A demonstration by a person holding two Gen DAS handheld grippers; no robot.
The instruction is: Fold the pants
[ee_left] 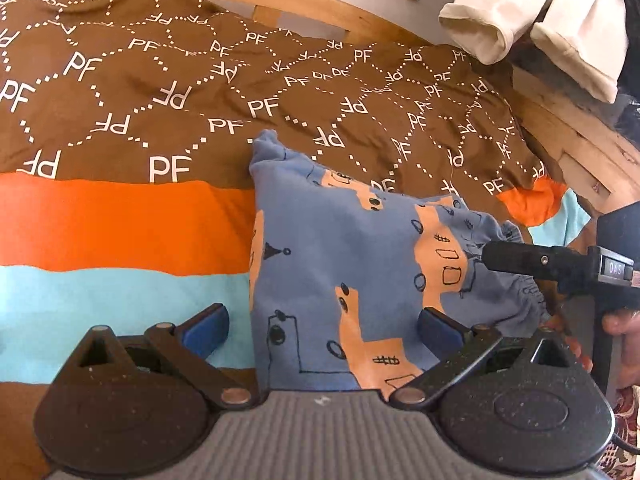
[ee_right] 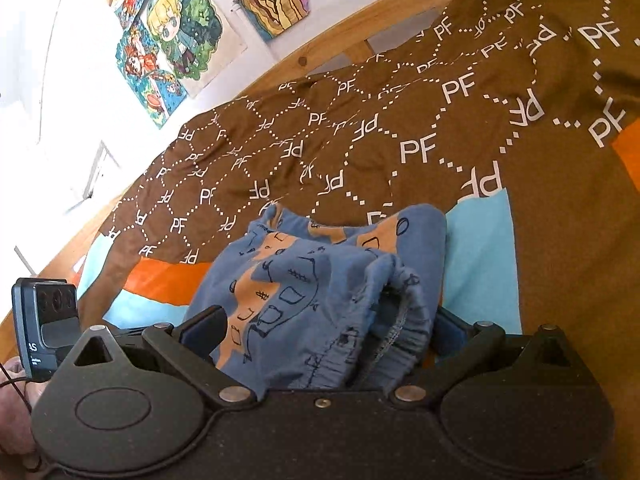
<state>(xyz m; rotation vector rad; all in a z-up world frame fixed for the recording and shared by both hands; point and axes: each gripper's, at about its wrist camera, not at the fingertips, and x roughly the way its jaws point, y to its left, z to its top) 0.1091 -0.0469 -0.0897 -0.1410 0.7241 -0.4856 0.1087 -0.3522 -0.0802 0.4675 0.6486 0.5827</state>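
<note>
Left hand-held gripper [ee_left: 324, 322] jaws apart, straddling pants [ee_left: 340, 248] edge; right hand-held gripper [ee_right: 330, 326] also apart around bunched waistband. Pants on bed [ee_left: 120, 216], folded compact; probably final flatten left.

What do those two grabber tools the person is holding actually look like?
The left gripper has blue finger pads on black linkage arms with silver rivets, two round black housings and a ribbed grey centre plate. The right gripper matches, but its centre is black. A thin black cable runs beside a bare hand.
</note>
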